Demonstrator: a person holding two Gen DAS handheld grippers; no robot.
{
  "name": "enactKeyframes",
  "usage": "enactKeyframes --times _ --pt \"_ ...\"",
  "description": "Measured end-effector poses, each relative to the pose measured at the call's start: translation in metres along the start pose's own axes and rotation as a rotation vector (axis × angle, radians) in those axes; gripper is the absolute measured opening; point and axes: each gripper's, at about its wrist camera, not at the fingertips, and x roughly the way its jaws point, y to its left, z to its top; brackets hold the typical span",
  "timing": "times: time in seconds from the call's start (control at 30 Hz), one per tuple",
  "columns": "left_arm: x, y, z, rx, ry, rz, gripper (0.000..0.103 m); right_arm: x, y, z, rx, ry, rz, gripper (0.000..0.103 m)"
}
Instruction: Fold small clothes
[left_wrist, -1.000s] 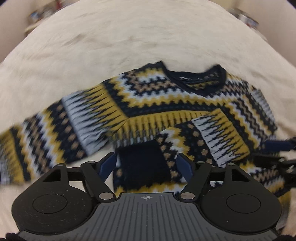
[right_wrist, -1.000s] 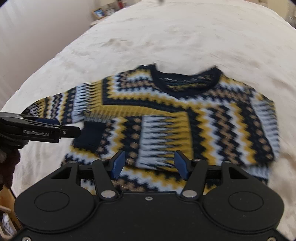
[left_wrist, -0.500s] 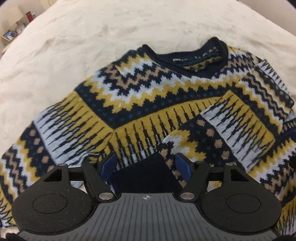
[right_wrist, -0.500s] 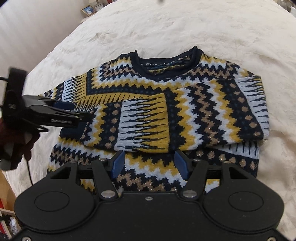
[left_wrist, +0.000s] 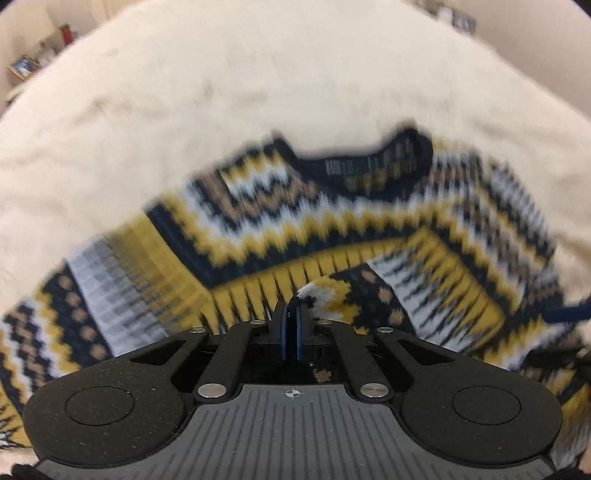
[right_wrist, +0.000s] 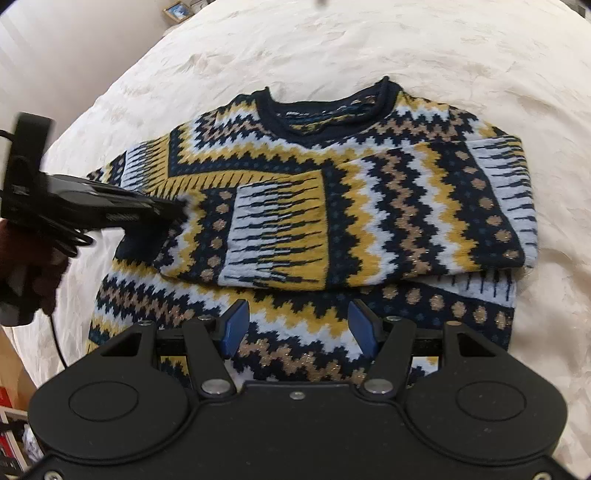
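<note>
Blue pads on your left gripper (left_wrist: 291, 334) are pressed together, and the right wrist view shows its tip pinching the navy cuff (right_wrist: 142, 245) of the folded sleeve (right_wrist: 266, 236) at the left side of the sweater (right_wrist: 369, 192). That gripper comes in level from the left, with your hand (right_wrist: 31, 266) and its cable behind it. Your right gripper (right_wrist: 299, 328) hangs over the hem with its 2 pads spread wide, holding nothing.

You have 1 sweater, lying flat on the cream bedspread (right_wrist: 424, 40), collar away from you. 1 sleeve is folded across the chest; the other sleeve (left_wrist: 74, 314) reaches out to the left in the left wrist view.

Only the right wrist view is sharp and shows the whole garment and the left gripper from outside. The left wrist view is motion-blurred, and it alone shows the outstretched sleeve and 1 picture frame (left_wrist: 23, 66) far left.
</note>
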Motion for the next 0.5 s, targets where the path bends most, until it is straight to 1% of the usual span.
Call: enactKeyframes --times 0.07,0.13,0.17,0.27,0.33,0.37,0.43,0.47,0.5 --pt "-0.009 0.008 0.01 -0.028 -0.039 0.021 0.004 -0.002 -0.005 0.001 0.017 -0.013 -0.008 0.064" --pt "-0.009 0.016 0.018 -0.054 -0.063 0.059 0.004 -0.003 -0.012 0.003 0.039 -0.024 -0.016 0.064" --pt "-0.005 0.02 0.021 -0.064 -0.051 0.059 0.004 -0.003 -0.015 0.005 0.05 -0.028 -0.023 0.064" --pt "0.019 0.03 0.026 -0.101 0.028 0.026 0.005 -0.004 -0.028 0.01 0.085 -0.042 -0.052 0.065" --pt "0.036 0.032 0.025 -0.107 0.087 0.029 0.007 -0.004 -0.039 0.015 0.115 -0.05 -0.07 0.065" --pt "0.04 0.033 0.023 -0.111 0.102 0.034 0.008 -0.004 -0.045 0.018 0.126 -0.055 -0.083 0.065" --pt "0.047 0.037 0.022 -0.134 0.119 0.057 0.016 -0.005 -0.057 0.024 0.148 -0.066 -0.115 0.065" --pt "0.048 0.04 0.021 -0.152 0.118 0.074 0.029 -0.006 -0.063 0.027 0.163 -0.071 -0.128 0.065" --pt "0.048 0.044 0.02 -0.172 0.111 0.098 0.036 -0.006 -0.07 0.03 0.181 -0.076 -0.138 0.065"
